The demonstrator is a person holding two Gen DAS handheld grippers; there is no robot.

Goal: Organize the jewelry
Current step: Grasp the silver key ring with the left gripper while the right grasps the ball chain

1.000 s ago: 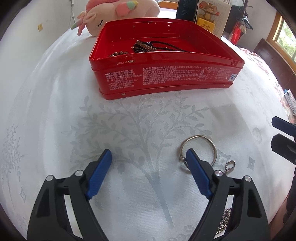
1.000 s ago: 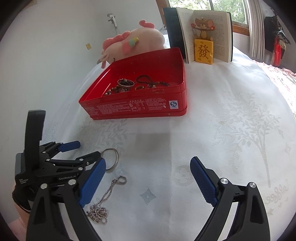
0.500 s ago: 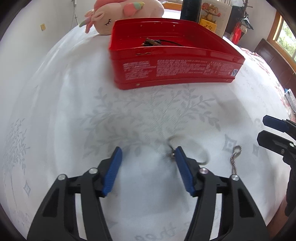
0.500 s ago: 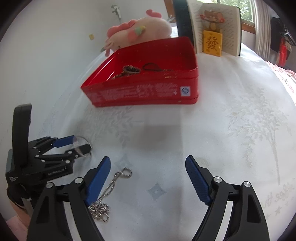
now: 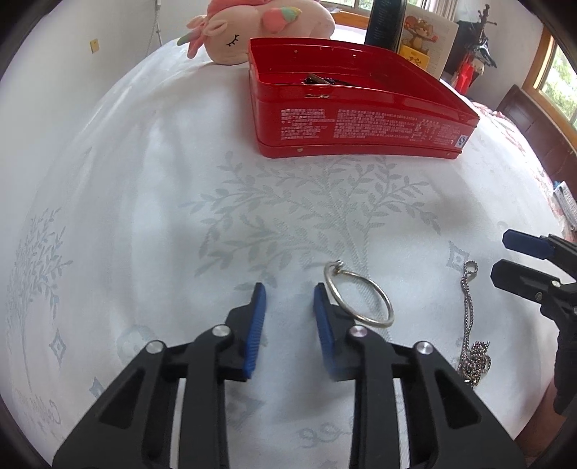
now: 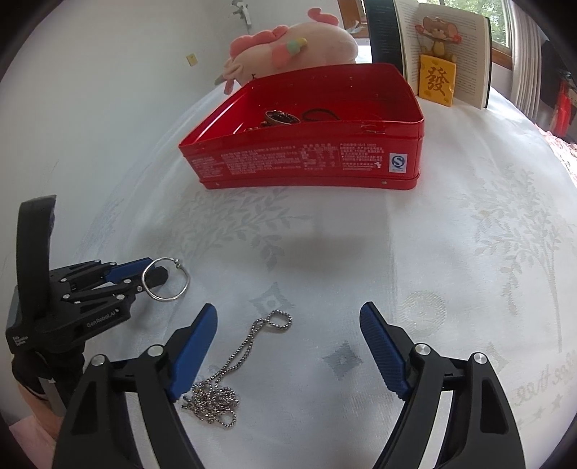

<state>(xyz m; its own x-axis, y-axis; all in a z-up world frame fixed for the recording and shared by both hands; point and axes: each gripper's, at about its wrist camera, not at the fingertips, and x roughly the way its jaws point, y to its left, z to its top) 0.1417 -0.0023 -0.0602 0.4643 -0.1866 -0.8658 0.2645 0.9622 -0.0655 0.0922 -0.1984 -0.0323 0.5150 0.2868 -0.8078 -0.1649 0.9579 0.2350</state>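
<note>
A silver ring bangle (image 5: 375,294) (image 6: 169,297) lies on the white cloth, looped around the right finger of my left gripper (image 5: 288,297) (image 6: 155,268). That gripper's jaws are closing, and only cloth shows in the narrow gap between the pads. A silver ball chain (image 6: 230,360) (image 5: 468,317) lies in a heap with one loop stretched forward. My right gripper (image 6: 288,312) (image 5: 501,256) stands wide open over that chain, touching nothing. The red tin (image 5: 360,126) (image 6: 306,166) sits farther back with several pieces of jewelry inside.
A pink plush toy (image 5: 259,25) (image 6: 288,47) lies behind the tin. An open book with a mouse figure and a yellow plaque (image 6: 438,77) stands at the back right. The white tree-patterned cloth (image 5: 144,216) covers the whole surface.
The left gripper's jaws have narrowed a lot and it shifted sideways, dragging the bangle with its right finger. The right gripper moved closer over the chain, jaws slightly narrower.
</note>
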